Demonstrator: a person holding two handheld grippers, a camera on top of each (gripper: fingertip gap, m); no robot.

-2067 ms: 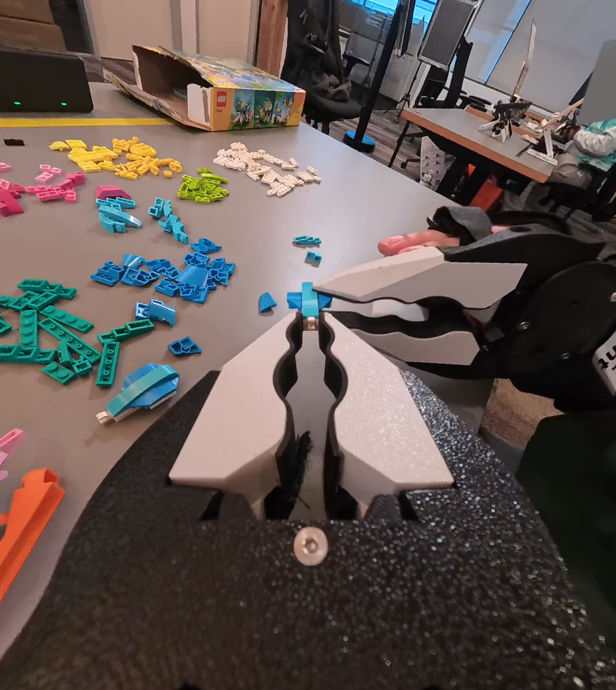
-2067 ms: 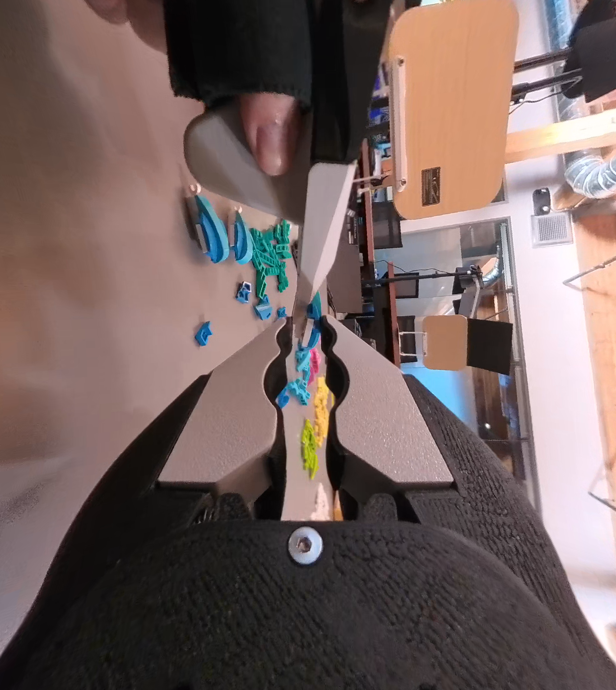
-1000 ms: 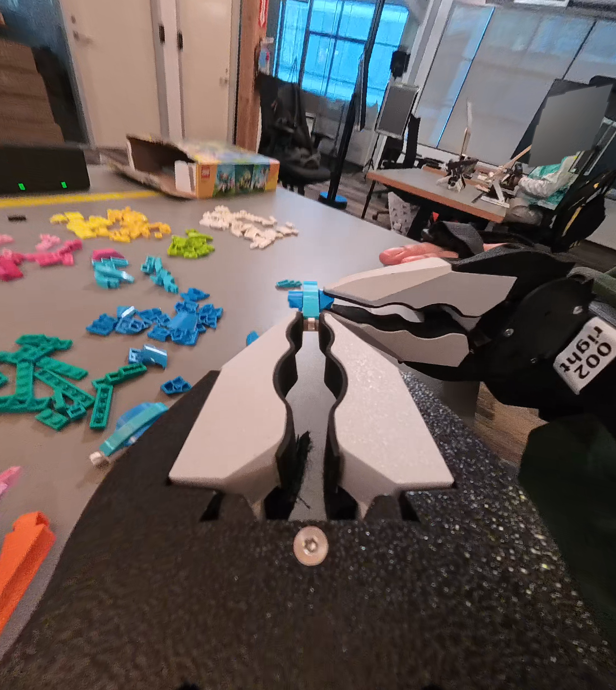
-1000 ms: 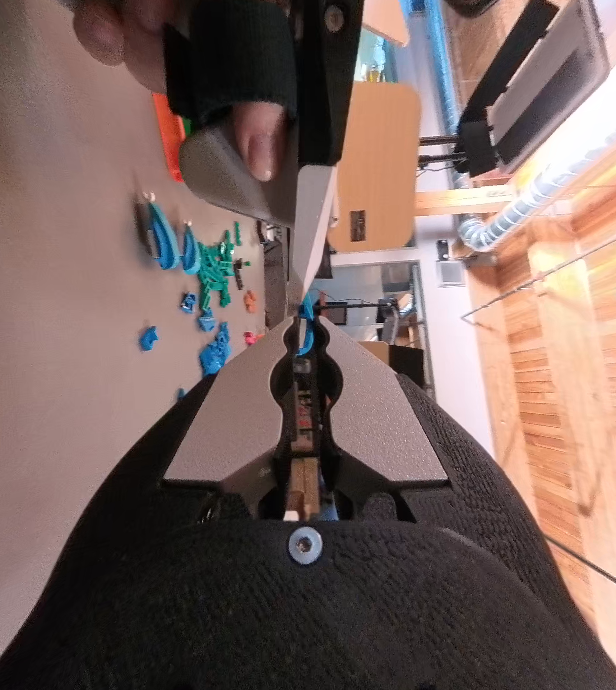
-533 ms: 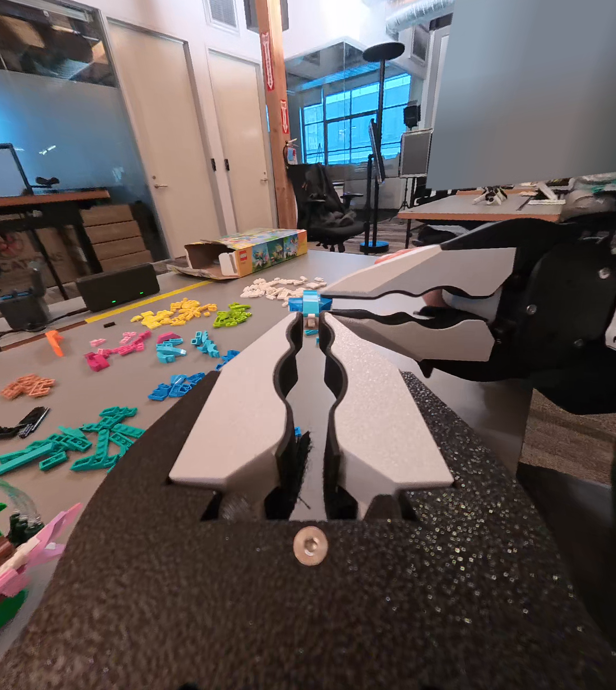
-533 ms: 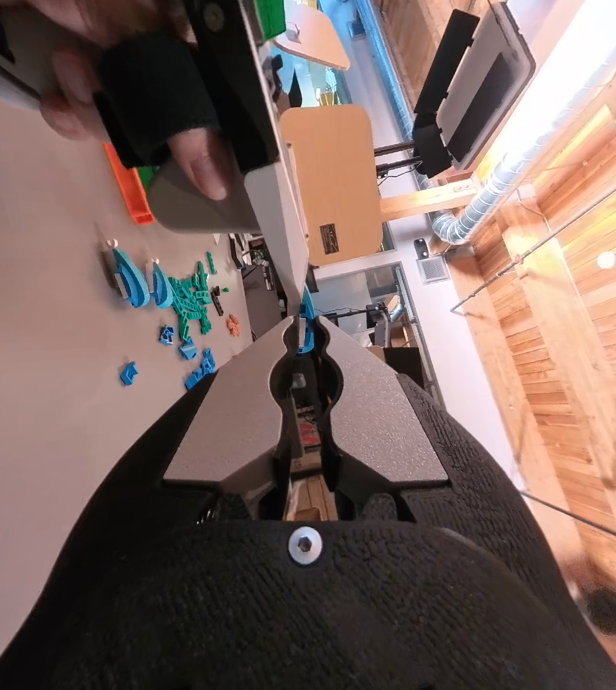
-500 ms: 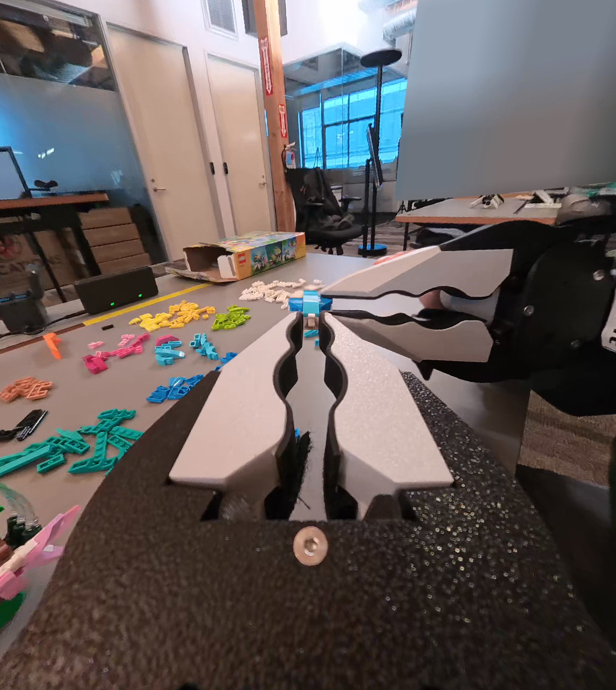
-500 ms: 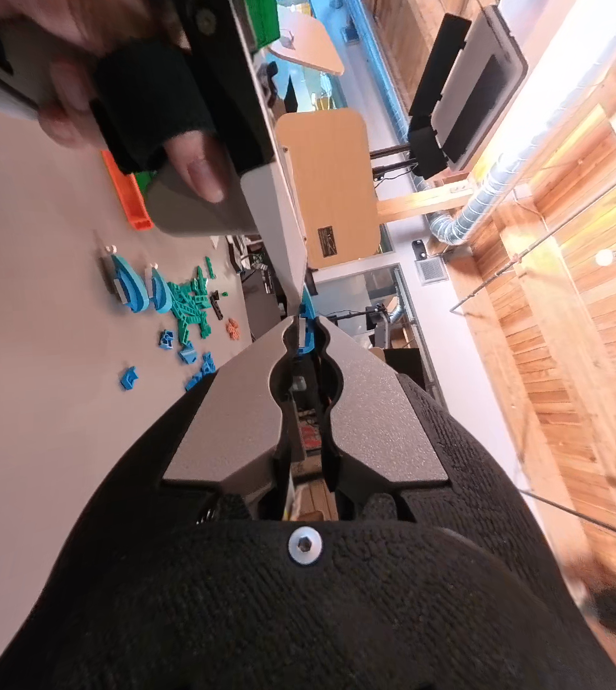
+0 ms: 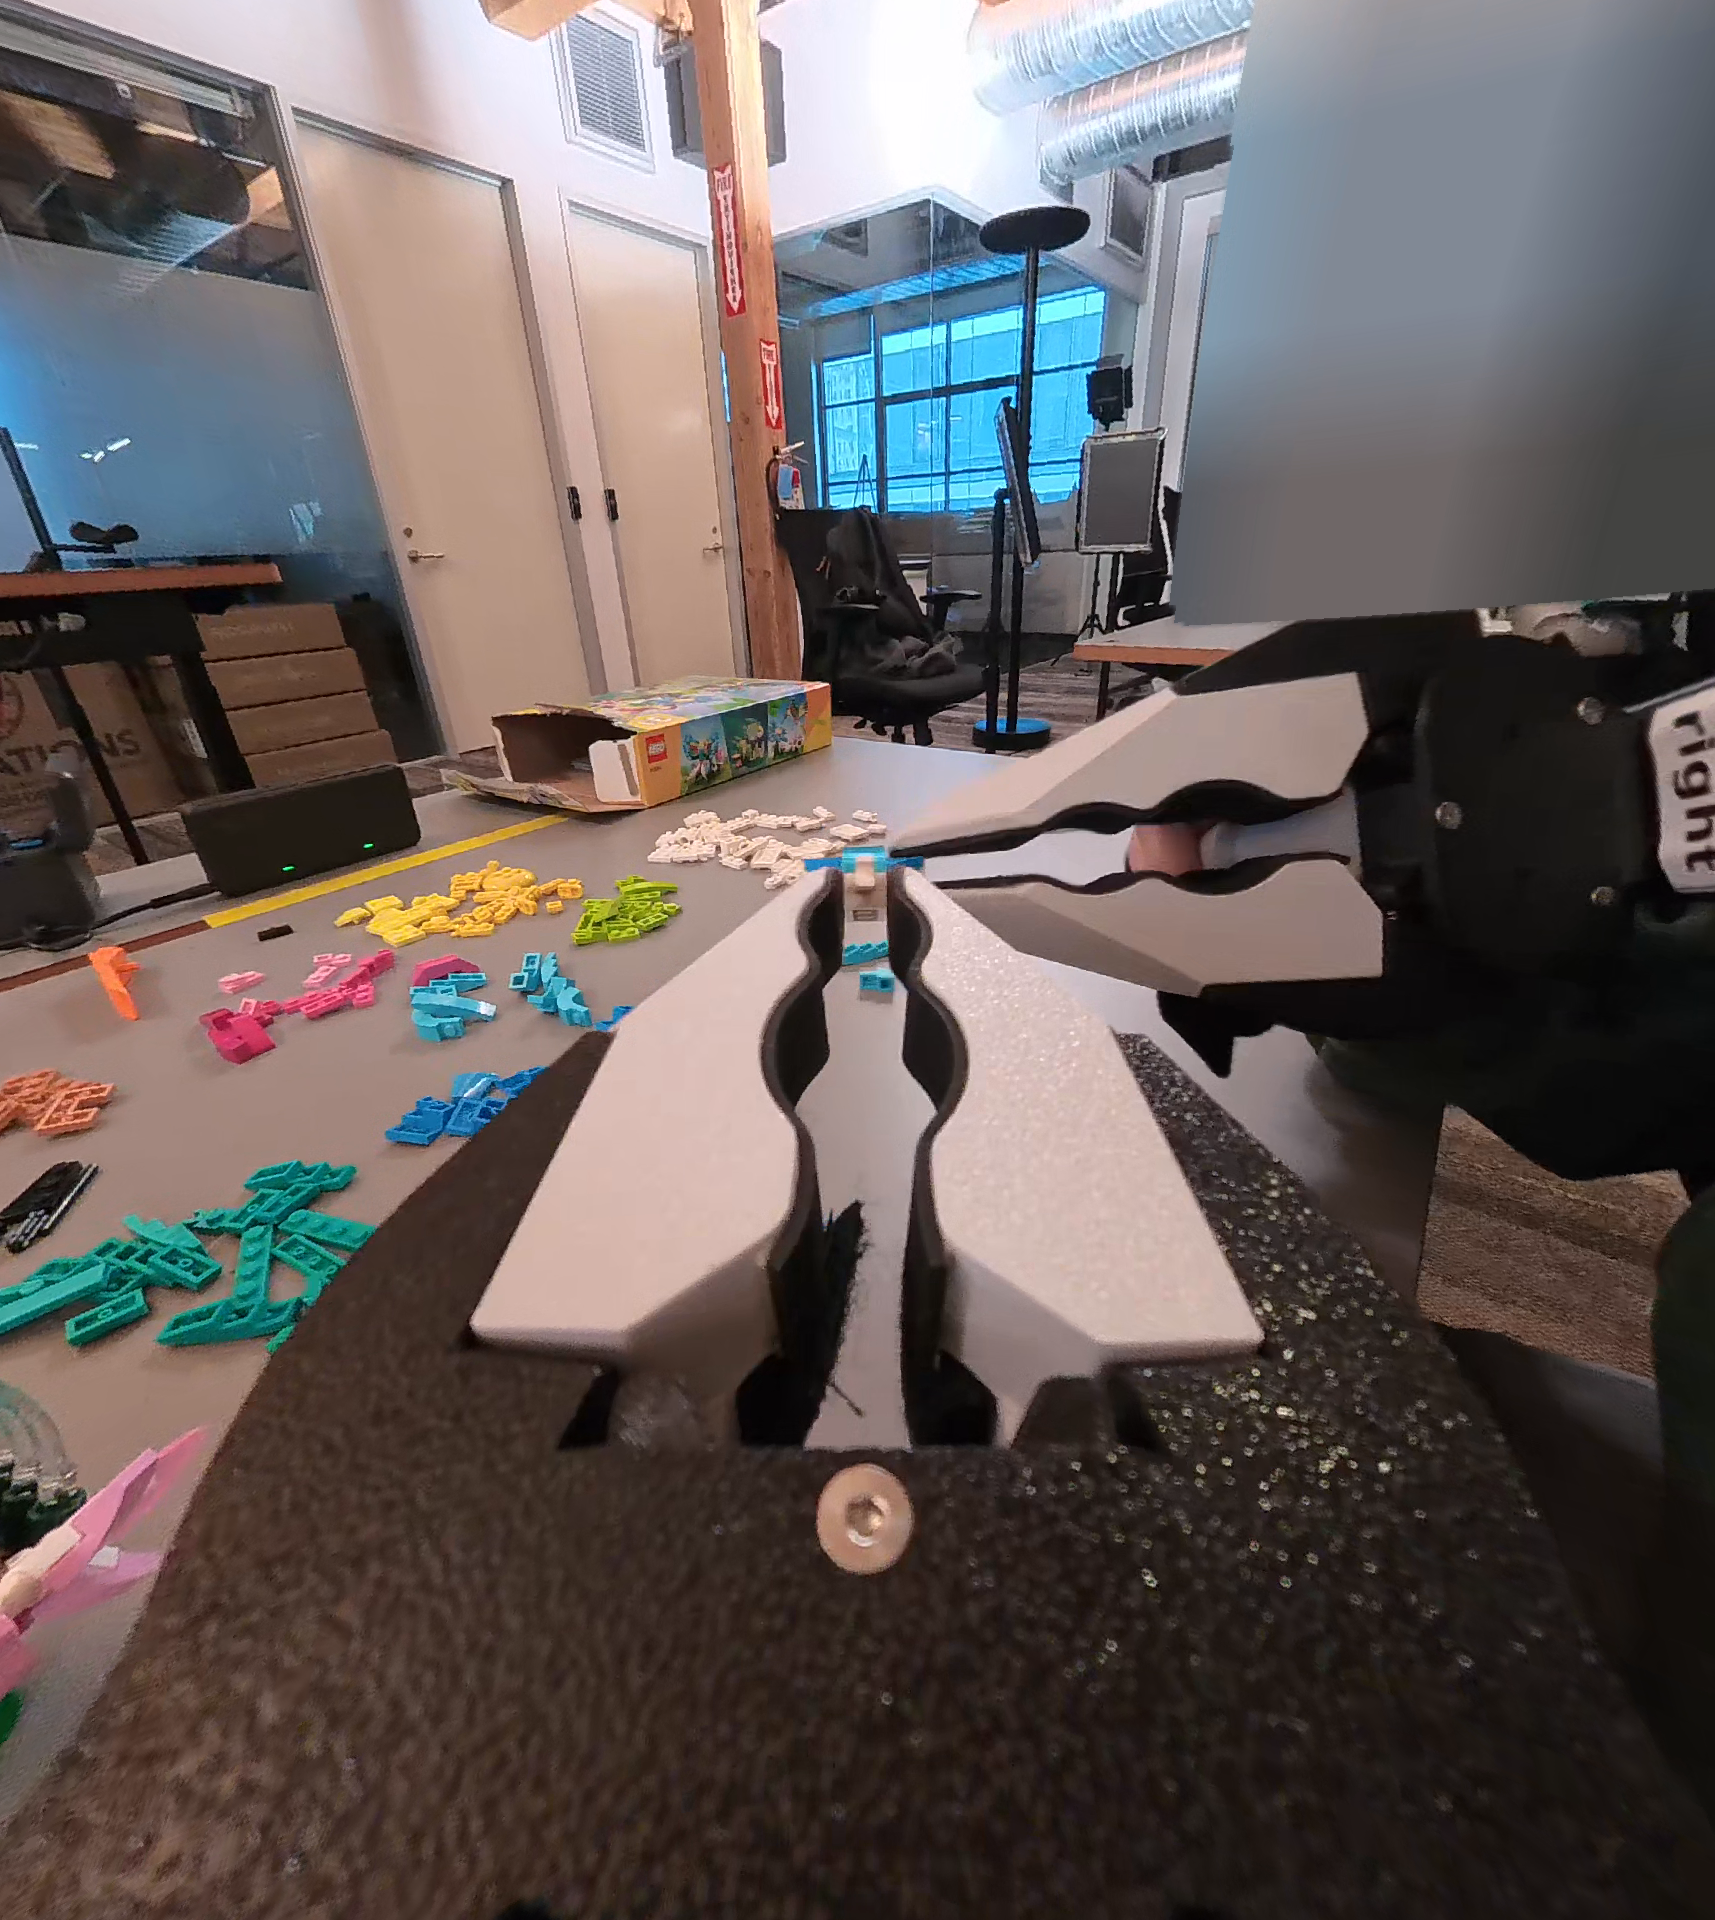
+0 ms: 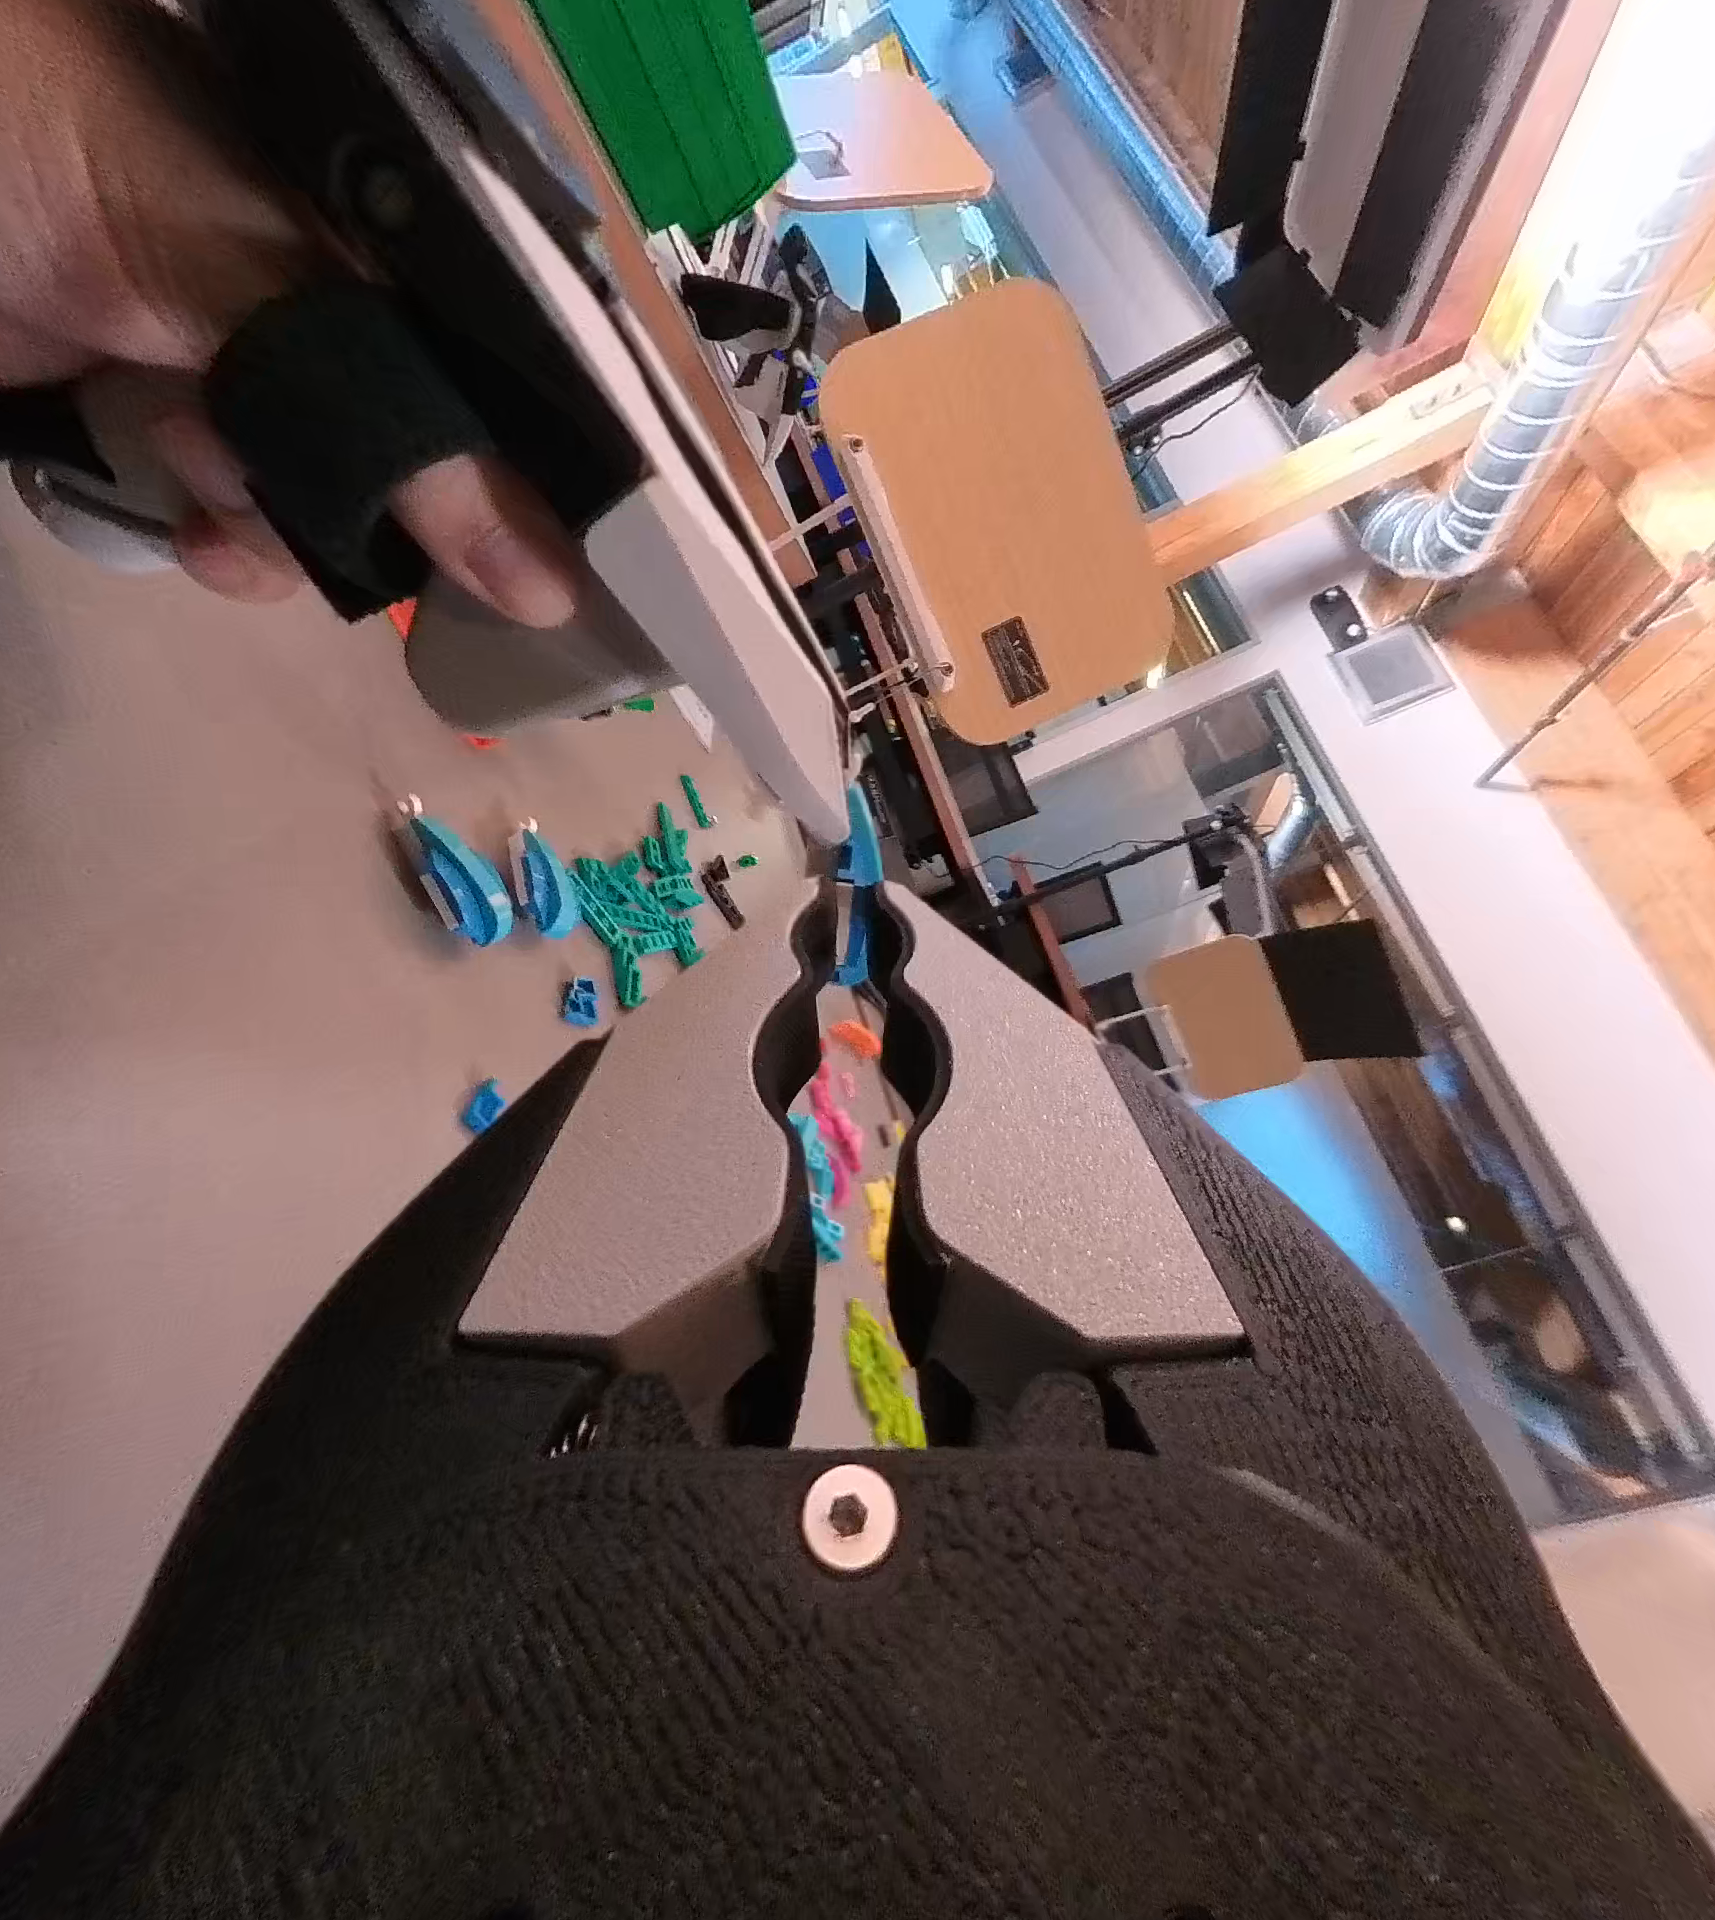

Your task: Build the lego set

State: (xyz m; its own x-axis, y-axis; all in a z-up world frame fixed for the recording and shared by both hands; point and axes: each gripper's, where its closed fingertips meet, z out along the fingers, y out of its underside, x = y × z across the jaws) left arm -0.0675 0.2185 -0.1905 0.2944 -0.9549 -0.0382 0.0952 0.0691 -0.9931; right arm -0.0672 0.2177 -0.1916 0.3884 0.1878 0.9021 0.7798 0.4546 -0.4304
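Lego sub-assembly of small blue and white plastic bricks [image 9: 864,875] sits pinched at the very tips of the left gripper [image 9: 865,896], whose two grey fingers [image 9: 697,1122] are almost closed, with only the narrow piece between them. It stands roughly upright there, a white stud part on top and blue plate ends sticking out sideways past both tips; its exact long axis is hard to tell. From the right, the right gripper [image 9: 920,868] comes in crosswise, its two grey fingers [image 9: 1154,779] nearly shut, tips touching the blue end of the piece. In the right wrist view the right gripper [image 10: 851,904] is clamped on a thin blue curved piece [image 10: 858,883] lying along the finger line, with the left gripper's finger [image 10: 728,665] meeting it from above.

Beyond the fingertips, the grey tabletop [image 9: 209,1101] carries loose pieces sorted by colour: one white pile [image 9: 770,836], one yellow [image 9: 463,899], one lime [image 9: 624,909], one teal [image 9: 167,1273]. One opened cardboard lego box [image 9: 666,738] lies farther back.
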